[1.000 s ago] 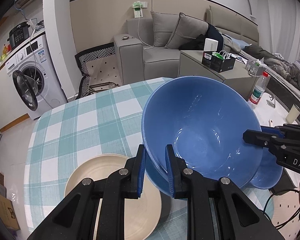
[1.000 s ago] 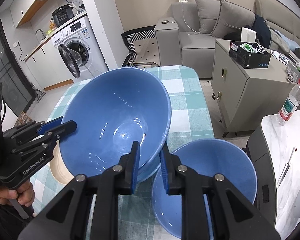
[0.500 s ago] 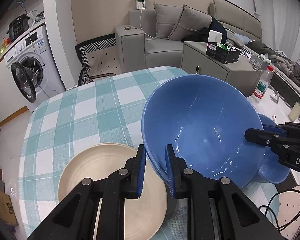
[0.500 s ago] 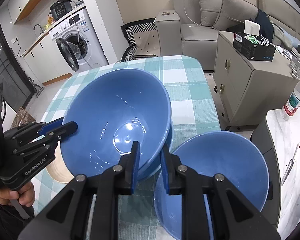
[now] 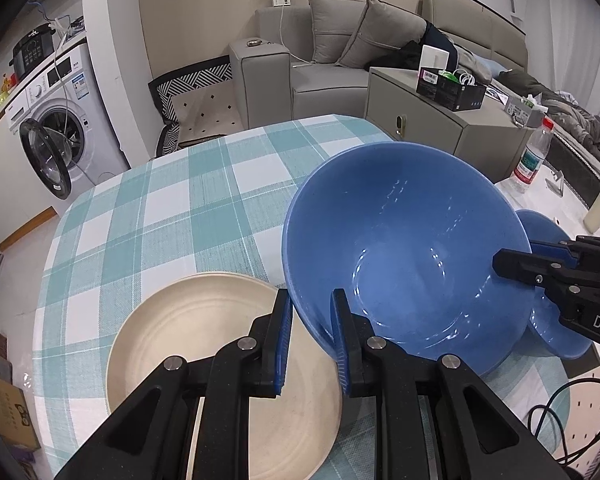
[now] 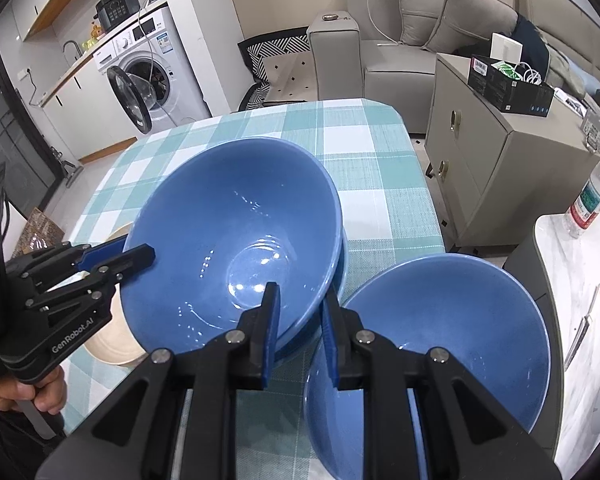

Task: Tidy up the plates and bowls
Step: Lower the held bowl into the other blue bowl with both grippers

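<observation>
Blue bowl (image 5: 404, 248) clamped by both claws on opposite rim edges: left claw (image 5: 310, 334) pinching the near rim in the left wrist view, right claw (image 6: 298, 330) pinching the near rim in the right wrist view. Rim wall sandwiched between blue pads on each side. Bowl tilted, over the checked teal-and-white table (image 5: 160, 208); contact with the cloth not resolvable. Second blue bowl (image 6: 452, 336) just beside it on the right, at the table edge, upright. Cream plate (image 5: 204, 364) on the table left of the held bowl, partly under the left claw. Hand (image 6: 28, 394) gripping the left claw's handle. Water bottle (image 6: 592, 196) on a white side surface, well apart.
</observation>
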Tool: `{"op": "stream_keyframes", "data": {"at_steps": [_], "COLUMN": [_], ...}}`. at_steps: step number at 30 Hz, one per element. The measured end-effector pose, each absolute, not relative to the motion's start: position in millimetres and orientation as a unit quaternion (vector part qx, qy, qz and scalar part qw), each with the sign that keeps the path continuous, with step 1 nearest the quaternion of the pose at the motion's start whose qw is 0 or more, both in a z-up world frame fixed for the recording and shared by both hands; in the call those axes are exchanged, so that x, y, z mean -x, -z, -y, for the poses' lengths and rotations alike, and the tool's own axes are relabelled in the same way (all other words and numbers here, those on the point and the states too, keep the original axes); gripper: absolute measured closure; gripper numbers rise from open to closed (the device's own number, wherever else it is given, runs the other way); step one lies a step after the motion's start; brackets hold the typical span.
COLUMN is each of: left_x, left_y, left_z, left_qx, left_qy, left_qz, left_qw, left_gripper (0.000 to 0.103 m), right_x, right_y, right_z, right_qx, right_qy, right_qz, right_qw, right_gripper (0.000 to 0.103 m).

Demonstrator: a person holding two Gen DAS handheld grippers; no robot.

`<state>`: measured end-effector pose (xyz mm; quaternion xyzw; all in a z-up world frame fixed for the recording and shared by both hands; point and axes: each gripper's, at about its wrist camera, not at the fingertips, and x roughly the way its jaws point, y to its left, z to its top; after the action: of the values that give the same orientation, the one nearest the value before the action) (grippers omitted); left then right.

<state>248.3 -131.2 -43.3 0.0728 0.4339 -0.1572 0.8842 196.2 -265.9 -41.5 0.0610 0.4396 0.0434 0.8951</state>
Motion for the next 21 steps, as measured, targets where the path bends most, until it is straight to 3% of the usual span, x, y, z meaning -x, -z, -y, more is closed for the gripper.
{"op": "stream_keyframes", "data": {"at_steps": [15,21], "left_x": [-247.7,-247.6], "left_y": [53.0,55.2], "left_z": [132.3,131.8], "left_qx": [-0.081,-0.082], "left_qy": [0.155,0.156], "left_qz": [-0.437,-0.438], "left_qw": [0.882,0.882], "left_gripper": [0.084,0.082], "right_x": [-195.9,-195.3], "right_y": [52.3,53.0], "right_z": [250.7,244.8], "right_qx": [0.003,0.028], "right_qy": [-0.011,-0.014], "right_qz": [-0.432,-0.431], "right_qw": [0.902,0.902], "right_gripper": [0.08,0.072]}}
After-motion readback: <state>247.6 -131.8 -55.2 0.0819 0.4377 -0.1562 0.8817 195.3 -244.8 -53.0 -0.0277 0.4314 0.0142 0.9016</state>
